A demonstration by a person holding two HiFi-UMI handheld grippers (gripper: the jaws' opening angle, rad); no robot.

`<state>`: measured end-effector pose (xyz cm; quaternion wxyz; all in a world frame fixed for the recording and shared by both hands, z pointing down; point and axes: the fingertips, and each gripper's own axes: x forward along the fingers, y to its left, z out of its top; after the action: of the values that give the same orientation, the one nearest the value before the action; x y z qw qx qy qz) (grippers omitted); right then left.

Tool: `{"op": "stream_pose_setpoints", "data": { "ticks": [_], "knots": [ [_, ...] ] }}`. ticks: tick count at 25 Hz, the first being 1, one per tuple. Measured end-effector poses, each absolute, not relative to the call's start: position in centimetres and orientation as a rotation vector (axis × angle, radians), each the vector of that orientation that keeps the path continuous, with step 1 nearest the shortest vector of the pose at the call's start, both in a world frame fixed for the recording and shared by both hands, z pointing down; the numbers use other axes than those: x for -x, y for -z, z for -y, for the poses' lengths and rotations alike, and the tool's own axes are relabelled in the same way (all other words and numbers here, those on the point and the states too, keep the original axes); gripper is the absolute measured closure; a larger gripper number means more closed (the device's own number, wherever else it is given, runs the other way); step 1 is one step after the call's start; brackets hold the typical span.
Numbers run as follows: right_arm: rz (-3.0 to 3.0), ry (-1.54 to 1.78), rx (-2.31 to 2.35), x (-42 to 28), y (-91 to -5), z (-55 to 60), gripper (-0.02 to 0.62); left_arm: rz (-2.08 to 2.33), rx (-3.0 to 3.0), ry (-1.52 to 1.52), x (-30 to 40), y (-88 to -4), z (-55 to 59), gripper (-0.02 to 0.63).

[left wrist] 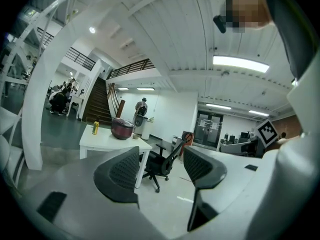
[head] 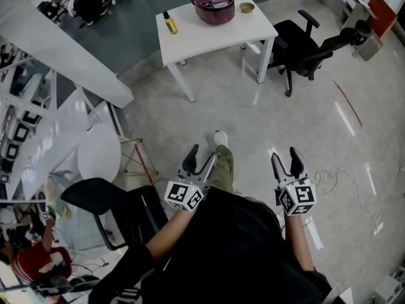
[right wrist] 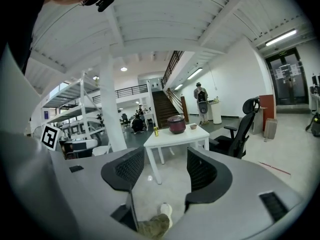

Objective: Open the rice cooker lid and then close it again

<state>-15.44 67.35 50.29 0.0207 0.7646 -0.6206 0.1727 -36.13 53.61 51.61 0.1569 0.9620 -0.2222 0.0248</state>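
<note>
Room: an open hall with a pale polished floor [head: 253, 106] and stairs [left wrist: 97, 104] at the far end.
Table: a white table [head: 190, 43] stands well ahead of the person, well apart from both grippers.
Rice cooker: the dark red rice cooker [head: 212, 3] sits on the table's far side with its lid down.
Beside it: a small bowl [head: 247, 7] just to its right, and a yellow bottle [head: 170, 24] nearer the left edge.
In the way: a black office chair [head: 310, 46] stands by the table's right end. Only floor lies between the person and the table's near side.
Close by: a round white table [head: 99, 152] and a second black chair [head: 111, 201] to the person's left, and a loose cable [head: 335, 179] on the floor to the right.
Left gripper [head: 201, 157]: jaws spread wide, holding nothing.
Right gripper [head: 284, 157]: jaws spread wide, holding nothing.
</note>
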Motion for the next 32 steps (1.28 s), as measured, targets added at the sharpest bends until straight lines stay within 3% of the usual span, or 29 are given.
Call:
{"op": "stream_pose_setpoints", "data": {
  "ticks": [10, 17, 32],
  "knots": [
    [1.735, -0.528, -2.483, 5.2, -49.9, -56.0, 0.362, 0.477, -2.796, -0.030, 24.0, -51.2, -40.1, 0.353],
    [1.737, -0.297, -2.593, -1.7, -44.1, -43.5, 0.362, 0.306, -2.868, -0.003, 16.1, -47.1, -29.0, 0.347],
    [1.781, -0.398, -2.458, -5.3, -45.5, -26.0, 0.362, 0.378, -2.804, 0.035, 13.1, -48.2, -12.1, 0.347]
  ]
}}
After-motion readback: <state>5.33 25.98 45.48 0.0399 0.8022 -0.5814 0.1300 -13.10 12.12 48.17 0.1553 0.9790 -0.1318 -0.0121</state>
